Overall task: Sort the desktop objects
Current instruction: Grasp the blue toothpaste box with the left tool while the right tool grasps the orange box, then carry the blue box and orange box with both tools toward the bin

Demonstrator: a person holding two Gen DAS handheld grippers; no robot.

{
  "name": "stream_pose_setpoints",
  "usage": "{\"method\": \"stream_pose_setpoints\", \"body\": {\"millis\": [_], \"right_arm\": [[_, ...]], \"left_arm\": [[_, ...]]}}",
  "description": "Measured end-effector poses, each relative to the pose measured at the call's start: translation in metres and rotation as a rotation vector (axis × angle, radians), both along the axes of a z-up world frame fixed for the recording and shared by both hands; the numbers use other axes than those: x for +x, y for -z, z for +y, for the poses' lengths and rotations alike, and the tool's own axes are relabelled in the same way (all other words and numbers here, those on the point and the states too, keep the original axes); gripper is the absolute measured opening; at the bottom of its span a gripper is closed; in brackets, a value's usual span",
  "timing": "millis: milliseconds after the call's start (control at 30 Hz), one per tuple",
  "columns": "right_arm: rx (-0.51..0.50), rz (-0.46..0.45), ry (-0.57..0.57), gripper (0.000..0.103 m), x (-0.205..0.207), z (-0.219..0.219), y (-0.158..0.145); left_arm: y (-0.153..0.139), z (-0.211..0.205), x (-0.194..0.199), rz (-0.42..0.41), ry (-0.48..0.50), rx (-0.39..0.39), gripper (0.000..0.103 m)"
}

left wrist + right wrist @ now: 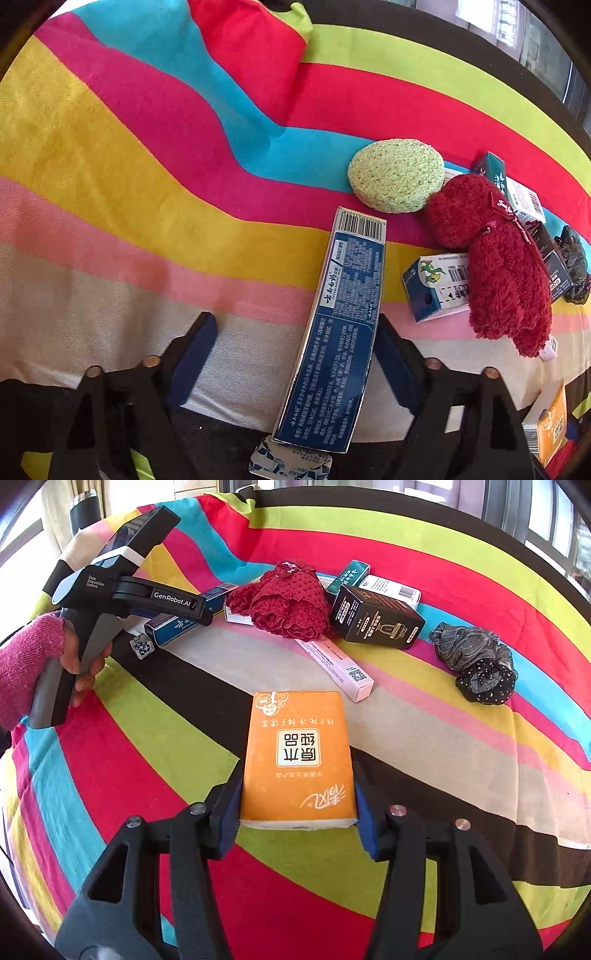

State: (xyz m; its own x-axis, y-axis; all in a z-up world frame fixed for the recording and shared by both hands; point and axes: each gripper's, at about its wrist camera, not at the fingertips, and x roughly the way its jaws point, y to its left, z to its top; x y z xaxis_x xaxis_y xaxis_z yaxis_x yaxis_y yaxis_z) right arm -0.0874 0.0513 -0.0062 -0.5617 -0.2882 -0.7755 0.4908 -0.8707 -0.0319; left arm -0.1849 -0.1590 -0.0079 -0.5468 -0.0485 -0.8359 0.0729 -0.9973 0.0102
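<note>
The orange pack (297, 760) sits clamped between the right gripper (297, 812) pads. The blue box (340, 325) lies inside the left gripper (295, 354), touching one pad only, jaws still apart, on the striped surface (129, 184).

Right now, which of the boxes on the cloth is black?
The black box with gold print beside the red knit item. The long toothpaste box is blue, the slim one pale pink.
</note>
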Motion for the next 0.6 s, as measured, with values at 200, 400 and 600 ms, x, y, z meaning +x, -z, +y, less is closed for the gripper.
{"method": "stream_pose_setpoints", "body": {"millis": [200, 400, 600], "right_arm": [[0.007, 0.004, 0.029, 0.055, -0.005, 0.003, 0.001], [-0.004, -0.003, 0.057, 0.055, 0.003, 0.009, 0.001], [-0.04, -0.029, 0.027, 0.055, 0.038, 0.011, -0.001]], "left_arm": [[-0.007, 0.026, 0.049, 0.026, 0.058, -0.05, 0.033], [-0.022, 0.041, 0.116, 0.095, 0.094, -0.052, 0.033], [-0.026, 0.054, 0.158, 0.151, 0.113, -0.033, 0.033]]}}
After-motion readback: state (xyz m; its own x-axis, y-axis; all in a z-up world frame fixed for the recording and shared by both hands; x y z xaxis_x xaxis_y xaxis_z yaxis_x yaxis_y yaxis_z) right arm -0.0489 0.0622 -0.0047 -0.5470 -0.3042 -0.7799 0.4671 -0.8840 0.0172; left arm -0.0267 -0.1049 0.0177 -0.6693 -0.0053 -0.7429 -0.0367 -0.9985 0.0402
